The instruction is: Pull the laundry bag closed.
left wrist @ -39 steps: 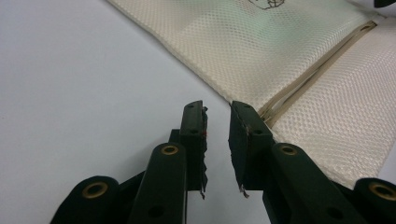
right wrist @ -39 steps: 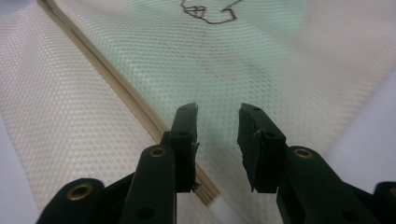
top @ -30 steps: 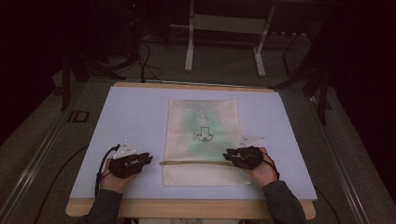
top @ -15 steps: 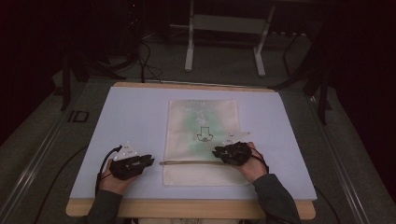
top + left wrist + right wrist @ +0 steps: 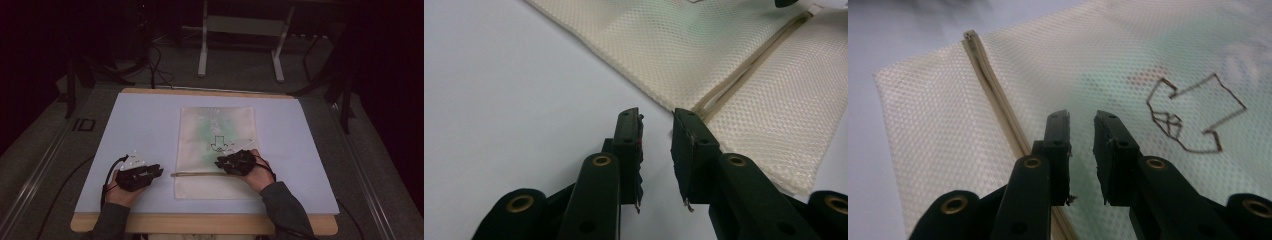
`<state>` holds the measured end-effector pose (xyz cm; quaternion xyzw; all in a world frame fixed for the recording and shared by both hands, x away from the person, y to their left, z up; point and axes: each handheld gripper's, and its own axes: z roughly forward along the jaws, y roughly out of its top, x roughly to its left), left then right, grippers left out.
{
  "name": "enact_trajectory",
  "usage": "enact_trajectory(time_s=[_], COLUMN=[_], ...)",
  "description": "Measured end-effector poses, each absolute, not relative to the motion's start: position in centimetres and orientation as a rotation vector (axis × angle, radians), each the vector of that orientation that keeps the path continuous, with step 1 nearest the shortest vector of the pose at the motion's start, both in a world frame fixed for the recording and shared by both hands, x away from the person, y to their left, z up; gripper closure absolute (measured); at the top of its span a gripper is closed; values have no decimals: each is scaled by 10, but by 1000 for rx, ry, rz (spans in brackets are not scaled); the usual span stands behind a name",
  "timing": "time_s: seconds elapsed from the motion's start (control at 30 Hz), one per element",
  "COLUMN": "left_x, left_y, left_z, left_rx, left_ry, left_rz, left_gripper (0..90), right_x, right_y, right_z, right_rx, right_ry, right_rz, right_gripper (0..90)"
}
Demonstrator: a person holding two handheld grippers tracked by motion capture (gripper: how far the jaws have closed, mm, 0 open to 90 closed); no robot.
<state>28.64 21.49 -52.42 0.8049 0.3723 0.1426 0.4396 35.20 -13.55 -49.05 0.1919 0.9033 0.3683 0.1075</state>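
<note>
A cream mesh zip bag lies flat on the pale mat, with a black arrow outline printed on it and a zipper across its near part. My left gripper rests on the mat just left of the bag. In the left gripper view its jaws point at the zipper's end; they have just been opening, with nothing between them. My right gripper lies on the bag above the zipper. Its jaws have just been closing, a narrow gap over bare mesh, zipper beside the left one.
The mat covers a wooden table whose front edge lies near the person's sleeves. Cables trail from both grippers. A metal stand and dark floor lie beyond the far edge.
The right hand has slid left along the zipper, from the bag's right edge to over its middle. The left hand has stayed in place.
</note>
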Motion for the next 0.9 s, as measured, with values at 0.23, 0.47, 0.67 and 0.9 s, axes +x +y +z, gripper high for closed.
enact_trajectory(time_s=[0.23, 0.47, 0.67, 0.9], left_x=[287, 289, 290, 291], left_y=[219, 222, 224, 226], left_z=[-524, -525, -525, -525], left_rx=[1987, 1985, 1980, 1978], left_ry=[940, 951, 961, 968], left_rz=[360, 364, 366, 373], left_gripper=[724, 719, 713, 711], right_x=[353, 353, 353, 353], right_y=[-122, -112, -103, -93], right_z=[-491, -493, -494, -493], right_rx=[523, 500, 477, 457], right_ry=[2678, 2695, 2708, 2723], right_rz=[1082, 1081, 1082, 1080], right_gripper=[765, 765, 765, 764])
